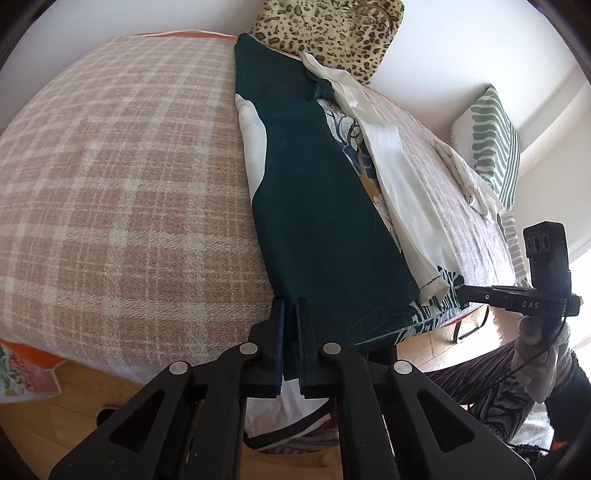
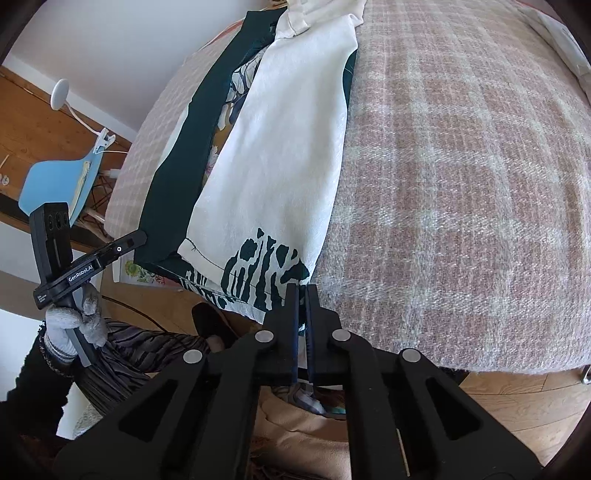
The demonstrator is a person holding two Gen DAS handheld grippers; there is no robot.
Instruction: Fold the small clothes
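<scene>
Both wrist views look steeply down, close, sharing the garment (image 1: 314, 192).

Dark green garment (image 1: 314, 192), folded lengthwise, white underside

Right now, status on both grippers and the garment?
Left gripper shut on garment hem, dark green side. Right gripper shut on the cream printed corner. Garment long-folded on plaid blanket. Nothing obstructing.

On my checked blanket (image 1: 129, 177) I count one dark green garment (image 1: 303, 192), with one white garment (image 1: 406, 192) beside it. Beyond the blanket stand two cushions: one leopard-print (image 1: 332, 29), one green-striped (image 1: 491, 140).
</scene>
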